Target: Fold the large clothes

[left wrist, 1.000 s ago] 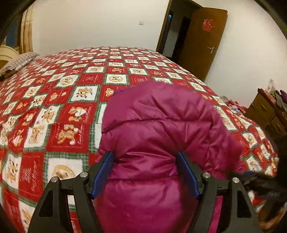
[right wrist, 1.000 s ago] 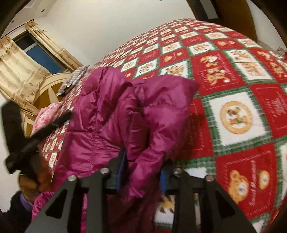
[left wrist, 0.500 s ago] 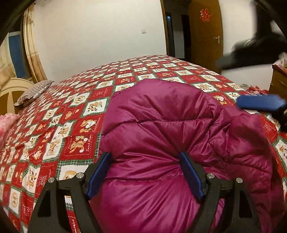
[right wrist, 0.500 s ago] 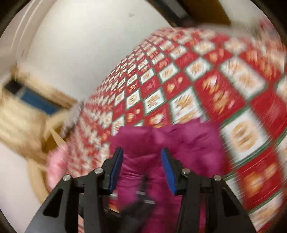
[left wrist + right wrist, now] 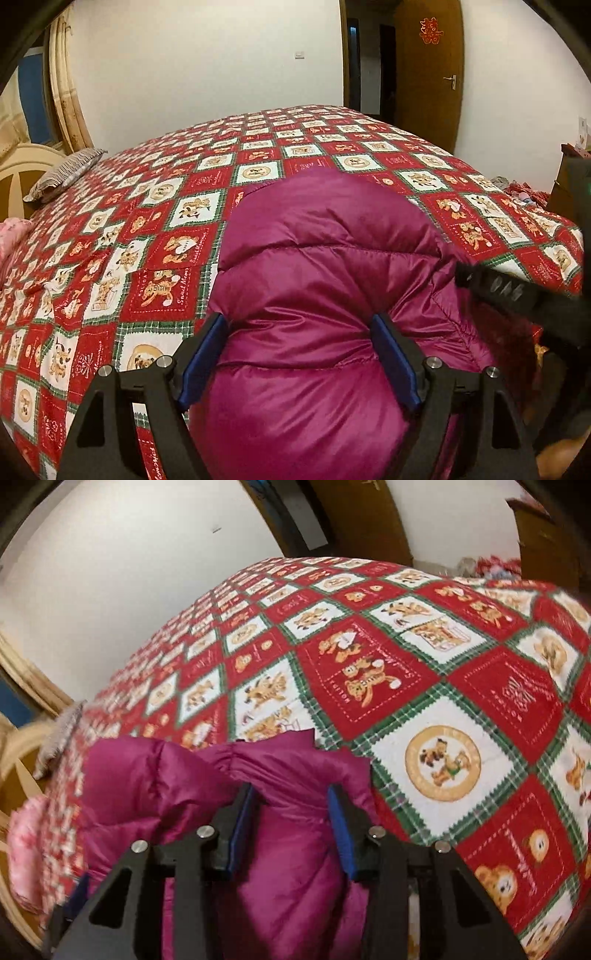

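Observation:
A puffy magenta down jacket (image 5: 325, 266) lies bunched on a bed with a red, white and green patchwork cover (image 5: 166, 206). My left gripper (image 5: 297, 325) is shut on the jacket's near bulge, and its blue pads dent the fabric on both sides. A black finger (image 5: 495, 286) of the right gripper reaches in at the jacket's right edge. In the right wrist view my right gripper (image 5: 291, 794) is shut on a fold of the jacket (image 5: 147, 775), with the cover (image 5: 443, 664) beyond. The jacket's underside is hidden.
A striped pillow (image 5: 66, 173) and a pink cloth (image 5: 11, 229) lie by the cream headboard (image 5: 22, 162) at the left. A brown door (image 5: 428, 74) stands at the back. A wooden dresser (image 5: 569, 173) is at the right, past the bed's edge.
My right gripper swung from up in the air down to the jacket's right edge, with fabric between its jaws. The left gripper kept its hold and turned slightly.

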`<state>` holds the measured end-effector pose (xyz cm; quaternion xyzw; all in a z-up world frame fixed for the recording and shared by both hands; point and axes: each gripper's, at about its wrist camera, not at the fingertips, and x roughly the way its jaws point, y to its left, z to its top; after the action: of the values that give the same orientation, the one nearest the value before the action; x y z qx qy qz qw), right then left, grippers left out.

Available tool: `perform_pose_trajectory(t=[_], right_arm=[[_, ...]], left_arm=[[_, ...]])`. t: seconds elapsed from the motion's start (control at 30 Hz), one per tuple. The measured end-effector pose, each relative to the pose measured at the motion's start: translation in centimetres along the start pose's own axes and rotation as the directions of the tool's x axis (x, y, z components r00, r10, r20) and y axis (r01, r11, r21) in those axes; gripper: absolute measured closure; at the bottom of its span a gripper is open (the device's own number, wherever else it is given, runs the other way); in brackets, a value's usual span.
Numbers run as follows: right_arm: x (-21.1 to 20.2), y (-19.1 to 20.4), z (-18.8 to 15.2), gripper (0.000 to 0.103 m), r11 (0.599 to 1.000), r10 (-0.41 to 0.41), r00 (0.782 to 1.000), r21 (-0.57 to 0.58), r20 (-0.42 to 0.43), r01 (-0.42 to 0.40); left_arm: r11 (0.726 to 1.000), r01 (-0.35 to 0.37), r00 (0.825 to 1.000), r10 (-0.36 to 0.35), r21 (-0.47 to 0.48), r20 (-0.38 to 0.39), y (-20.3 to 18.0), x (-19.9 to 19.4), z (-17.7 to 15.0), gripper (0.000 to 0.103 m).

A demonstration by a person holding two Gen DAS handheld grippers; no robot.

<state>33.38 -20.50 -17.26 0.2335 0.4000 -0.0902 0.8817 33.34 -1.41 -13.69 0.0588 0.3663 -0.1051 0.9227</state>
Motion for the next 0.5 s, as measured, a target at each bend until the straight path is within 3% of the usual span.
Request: perform_pose_trajectory(t=[0.23, 0.5], right_arm=[[0.8, 0.6, -1.0, 0.052, 0.987, -0.076, 0.997, -0.14, 0.016, 0.077], [1.6, 1.5, -1.1, 0.051, 0.963, -0.113, 0.994, -0.247, 0.008, 0.111]], left_arm=[[0.999, -0.043, 0.999, 0.043, 0.007, 0.031, 0.7, 0.9, 3.5, 0.022], [0.997, -0.072, 0.996, 0.072, 0.001, -0.054, 0.5, 6.4, 5.5, 0.022]])
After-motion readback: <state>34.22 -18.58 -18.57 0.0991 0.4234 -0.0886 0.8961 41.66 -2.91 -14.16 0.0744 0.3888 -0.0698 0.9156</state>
